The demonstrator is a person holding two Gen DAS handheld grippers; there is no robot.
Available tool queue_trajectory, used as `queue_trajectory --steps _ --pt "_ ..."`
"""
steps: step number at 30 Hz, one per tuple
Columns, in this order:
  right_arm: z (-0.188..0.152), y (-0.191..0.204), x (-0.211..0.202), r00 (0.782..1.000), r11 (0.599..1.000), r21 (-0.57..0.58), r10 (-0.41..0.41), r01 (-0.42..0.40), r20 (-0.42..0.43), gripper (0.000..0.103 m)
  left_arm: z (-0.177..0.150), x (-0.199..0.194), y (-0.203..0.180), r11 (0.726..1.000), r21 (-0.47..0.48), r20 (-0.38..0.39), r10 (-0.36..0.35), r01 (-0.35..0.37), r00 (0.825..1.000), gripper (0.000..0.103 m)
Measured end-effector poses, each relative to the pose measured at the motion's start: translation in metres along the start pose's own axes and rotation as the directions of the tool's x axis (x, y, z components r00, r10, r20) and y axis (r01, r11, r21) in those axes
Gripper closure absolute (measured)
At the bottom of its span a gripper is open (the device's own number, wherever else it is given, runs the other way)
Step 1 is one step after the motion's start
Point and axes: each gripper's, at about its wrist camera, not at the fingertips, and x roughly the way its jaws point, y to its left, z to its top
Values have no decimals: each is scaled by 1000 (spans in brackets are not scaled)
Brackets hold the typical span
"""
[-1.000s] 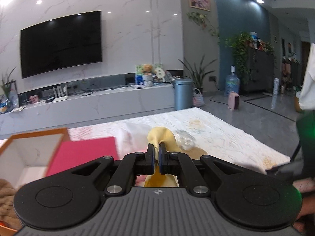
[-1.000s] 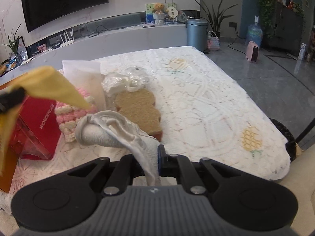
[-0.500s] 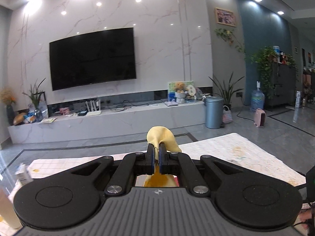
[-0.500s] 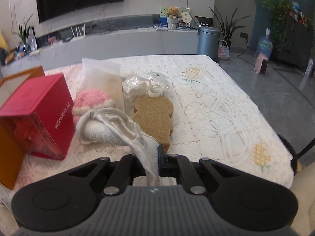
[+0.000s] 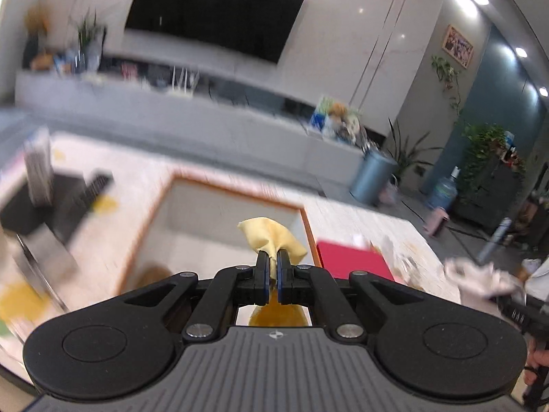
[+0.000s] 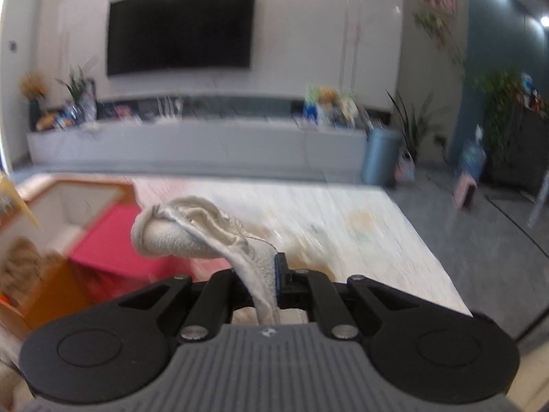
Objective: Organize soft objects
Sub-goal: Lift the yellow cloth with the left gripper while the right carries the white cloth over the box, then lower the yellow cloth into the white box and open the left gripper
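Blurred table (image 6: 343,226); orange box (image 5: 236,192) partly hidden.

Background: living-room fixtures, partly motion-blurred

A black TV (image 6: 181,26) hangs on the marble wall above a long grey console (image 6: 192,144). A blue-grey bin (image 6: 380,158) stands at the console's right end, with a leafy plant (image 6: 413,122) just beside it. A framed picture (image 5: 458,46) hangs high on the wall. A water jug (image 5: 442,190) and a small pink appliance (image 6: 465,192) stand on the grey floor.
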Motion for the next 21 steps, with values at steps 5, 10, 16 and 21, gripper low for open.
queue_trajectory --steps 5,10,16,21 --pt "13 42 -4 967 973 10 229 -231 112 100 -8 32 22 999 -32 -70 -14 12 997 99" --pt "10 87 13 888 889 47 449 -455 95 100 -26 47 37 999 -32 -124 -8 4 992 99" --pt "4 112 26 852 851 49 521 -523 52 100 -40 50 38 1000 -15 -114 1 -3 993 99" --pt "1 116 32 853 851 57 522 -523 28 100 -46 56 33 1000 -14 -123 -15 13 992 97"
